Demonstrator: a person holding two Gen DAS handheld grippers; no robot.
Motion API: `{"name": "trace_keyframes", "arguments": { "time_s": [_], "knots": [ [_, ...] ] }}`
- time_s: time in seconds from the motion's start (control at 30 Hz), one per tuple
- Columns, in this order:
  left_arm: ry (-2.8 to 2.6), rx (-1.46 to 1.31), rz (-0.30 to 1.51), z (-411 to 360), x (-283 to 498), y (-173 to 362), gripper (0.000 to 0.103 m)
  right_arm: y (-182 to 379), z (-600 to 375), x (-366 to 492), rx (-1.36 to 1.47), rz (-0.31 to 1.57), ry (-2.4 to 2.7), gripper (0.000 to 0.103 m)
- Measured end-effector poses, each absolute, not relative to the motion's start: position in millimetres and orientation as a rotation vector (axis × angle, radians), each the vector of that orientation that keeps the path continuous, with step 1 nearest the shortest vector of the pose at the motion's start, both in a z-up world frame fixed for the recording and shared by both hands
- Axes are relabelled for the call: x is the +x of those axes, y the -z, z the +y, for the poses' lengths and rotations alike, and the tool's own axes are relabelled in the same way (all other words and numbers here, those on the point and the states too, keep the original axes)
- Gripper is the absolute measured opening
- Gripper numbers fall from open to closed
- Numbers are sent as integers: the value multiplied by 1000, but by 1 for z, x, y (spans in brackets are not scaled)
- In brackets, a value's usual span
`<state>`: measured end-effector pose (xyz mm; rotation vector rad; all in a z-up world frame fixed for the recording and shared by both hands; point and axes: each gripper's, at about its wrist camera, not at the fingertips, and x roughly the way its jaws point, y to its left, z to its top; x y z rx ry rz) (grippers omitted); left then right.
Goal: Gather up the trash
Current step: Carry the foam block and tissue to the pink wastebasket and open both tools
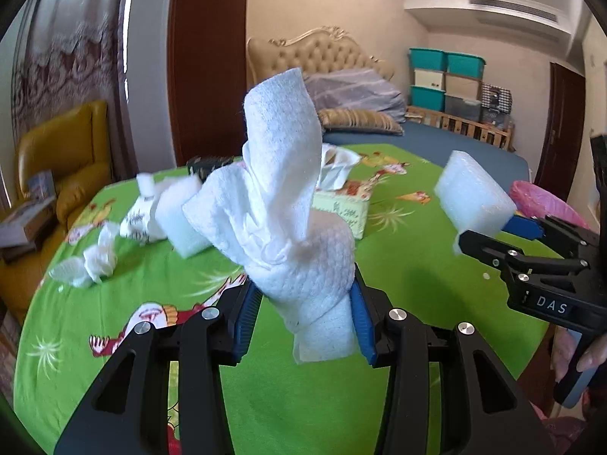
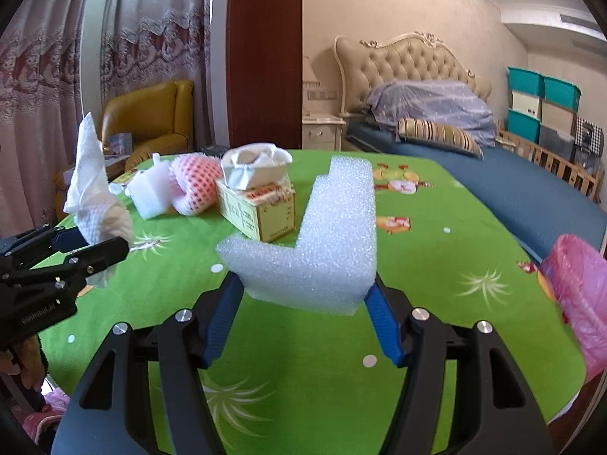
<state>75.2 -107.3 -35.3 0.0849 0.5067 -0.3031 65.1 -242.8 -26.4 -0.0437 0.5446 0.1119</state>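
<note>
Lifting both loads clear of the green cartoon-print tablecloth [image 2: 436, 284], your left gripper [image 1: 303, 311] pinches a crumpled white paper towel [image 1: 280, 197] tightly while your right gripper [image 2: 303, 292] clamps an L-shaped white foam block [image 2: 326, 235] half-spread, likely bound for the pink-lined bin [image 2: 580, 288].

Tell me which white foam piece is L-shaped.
The foam piece gripped in the right tongs, held above the green tablecloth. The other foam block is a plain chunk lying on the table among the tissues.
</note>
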Motion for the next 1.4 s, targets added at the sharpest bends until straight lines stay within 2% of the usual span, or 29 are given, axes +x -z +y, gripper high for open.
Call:
{"name": "trace_keyframes", "arguments": {
  "time_s": [0.73,1.4],
  "knots": [
    [362,190,469,-138,73,28,42,14,-290,26,-35,495,-23,62],
    [703,244,561,-268,100,19,42,-6,-404,-17,-5,434,211,62]
  ]
}}
